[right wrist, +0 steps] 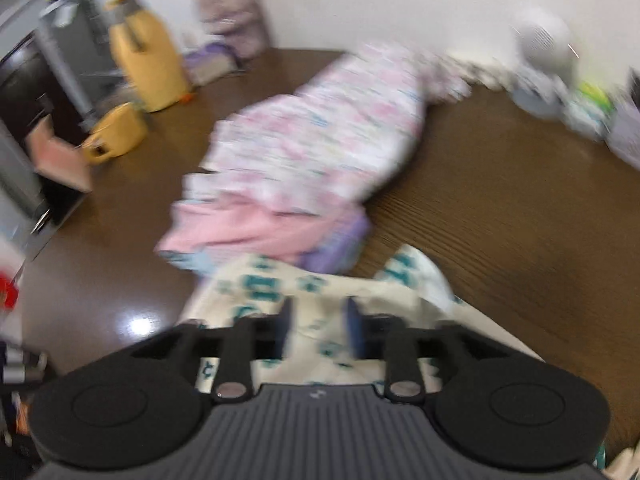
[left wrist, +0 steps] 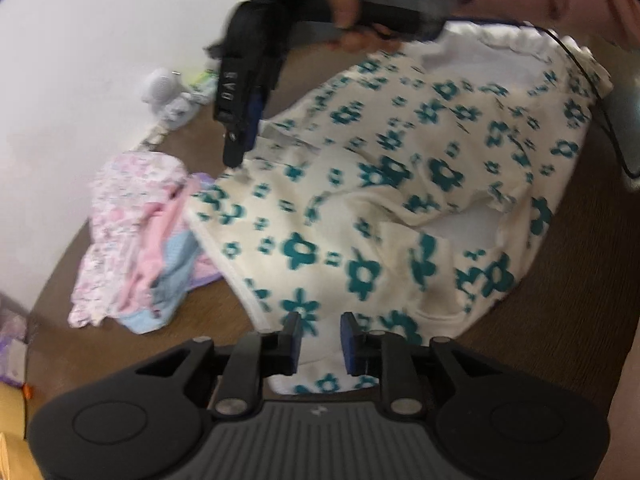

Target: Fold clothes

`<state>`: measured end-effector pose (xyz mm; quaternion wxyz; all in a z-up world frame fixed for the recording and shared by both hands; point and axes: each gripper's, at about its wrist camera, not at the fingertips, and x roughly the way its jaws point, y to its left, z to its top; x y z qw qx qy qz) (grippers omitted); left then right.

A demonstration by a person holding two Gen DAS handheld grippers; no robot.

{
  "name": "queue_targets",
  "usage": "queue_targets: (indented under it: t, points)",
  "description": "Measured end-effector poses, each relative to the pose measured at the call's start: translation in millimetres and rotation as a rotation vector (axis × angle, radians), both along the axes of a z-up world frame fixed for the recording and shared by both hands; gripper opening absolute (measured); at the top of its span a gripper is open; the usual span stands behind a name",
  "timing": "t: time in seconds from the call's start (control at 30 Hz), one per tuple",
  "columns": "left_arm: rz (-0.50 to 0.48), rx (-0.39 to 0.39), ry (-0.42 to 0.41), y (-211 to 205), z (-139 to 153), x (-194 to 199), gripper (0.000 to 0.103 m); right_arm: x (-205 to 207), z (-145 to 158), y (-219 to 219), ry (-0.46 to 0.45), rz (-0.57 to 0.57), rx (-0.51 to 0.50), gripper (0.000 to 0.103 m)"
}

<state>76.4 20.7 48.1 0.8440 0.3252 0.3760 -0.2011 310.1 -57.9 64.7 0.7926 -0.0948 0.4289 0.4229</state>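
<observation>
Brown wooden table (left wrist: 560,300), floral garment (left wrist: 400,184) spread mid-surface, folded stack (left wrist: 136,240) at nine o'clock; left gripper (left wrist: 320,332) parted over its near hem, right gripper (right wrist: 320,320) parted over its edge, neither visibly gripping; apparently mid-fold, calling for pinching cloth.

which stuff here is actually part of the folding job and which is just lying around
Part of the job:
- cream top with teal flowers, spread on the table
- stack of folded clothes beside it
- left gripper, right gripper

Lying about:
- small white fan by the wall
- yellow bag beyond the brown table
- black cable
</observation>
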Motion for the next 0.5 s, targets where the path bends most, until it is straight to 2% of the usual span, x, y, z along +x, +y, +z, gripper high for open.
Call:
queue_targets:
  t: [0.07,0.1,0.13,0.2,0.23,0.27,0.3,0.37,0.5]
  points:
    - [0.034,-0.004,-0.019,7,4,0,0.034,-7,2,16,-0.050,0.053,-0.033,0.046]
    - [0.053,-0.005,-0.022,11,5,1,0.039,-9,2,24,-0.067,0.071,-0.049,0.051]
    - [0.071,-0.005,-0.025,15,6,1,0.040,-9,0,33,-0.083,0.087,-0.072,0.060]
    - [0.093,-0.008,-0.013,21,5,2,0.040,-7,-7,47,-0.129,0.099,-0.127,0.067]
    - [0.098,-0.015,-0.004,23,4,3,0.040,-5,-11,50,-0.126,0.106,-0.136,0.056]
    - [0.100,-0.026,0.006,25,3,4,0.040,-4,-14,51,-0.118,0.113,-0.141,0.041]
    - [0.101,-0.037,0.016,26,2,6,0.040,-1,-15,51,-0.096,0.110,-0.137,0.002]
    - [0.104,-0.059,0.036,29,0,9,0.040,6,-17,49,-0.047,0.099,-0.124,0.003]
    - [0.115,-0.105,0.076,36,-4,16,0.040,9,-13,47,-0.065,0.076,-0.106,0.003]
